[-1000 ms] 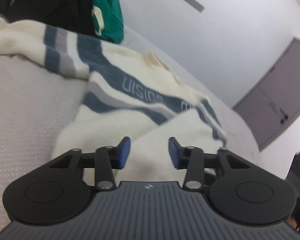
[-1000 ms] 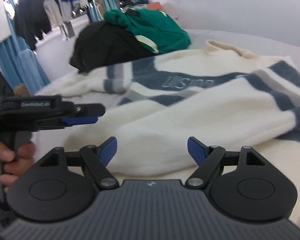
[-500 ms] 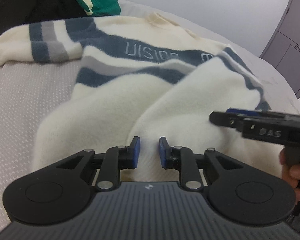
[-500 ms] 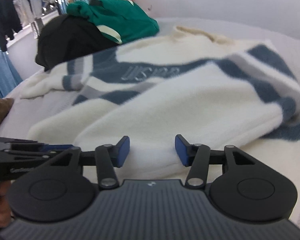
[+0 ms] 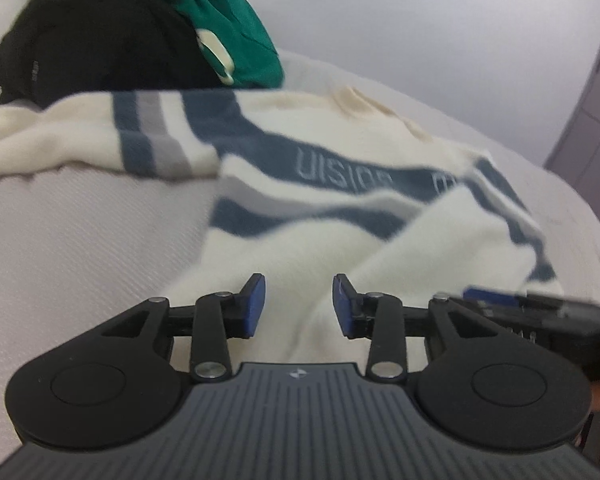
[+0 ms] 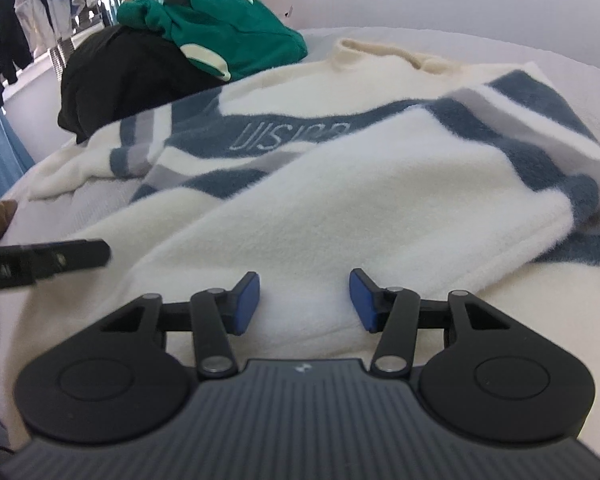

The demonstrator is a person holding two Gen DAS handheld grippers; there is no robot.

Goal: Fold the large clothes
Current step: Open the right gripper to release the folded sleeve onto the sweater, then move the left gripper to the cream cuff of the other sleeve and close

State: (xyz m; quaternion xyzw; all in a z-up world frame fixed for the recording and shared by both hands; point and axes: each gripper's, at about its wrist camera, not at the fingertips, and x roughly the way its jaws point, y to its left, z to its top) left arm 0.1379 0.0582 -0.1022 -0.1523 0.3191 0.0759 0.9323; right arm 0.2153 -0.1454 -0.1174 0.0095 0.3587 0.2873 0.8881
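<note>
a cream sweater (image 5: 324, 216) with blue and grey stripes is spread across the middle of both views on a pale grey bed surface (image 5: 80, 240); its collar is seen toward the upper centre, and one sleeve is laid diagonally over the body toward the lower centre. no containers are shown. a black garment (image 5: 100, 40) and a green garment (image 5: 228, 28) are heaped together at the upper left, beyond the sweater. hanging clothes (image 6: 32, 4) are visible in the upper left corner of the right wrist view.

the left gripper (image 5: 299, 306) is pointed down at the lower cream part of the sweater; its jaws are opening, and fabric is seen behind the gap, not pinched. the right gripper (image 6: 305, 302) is angled down over the folded sleeve, its blue pads (image 6: 247, 304) held apart with nothing clamped between them. each gripper is glimpsed at the other view's edge.
</note>
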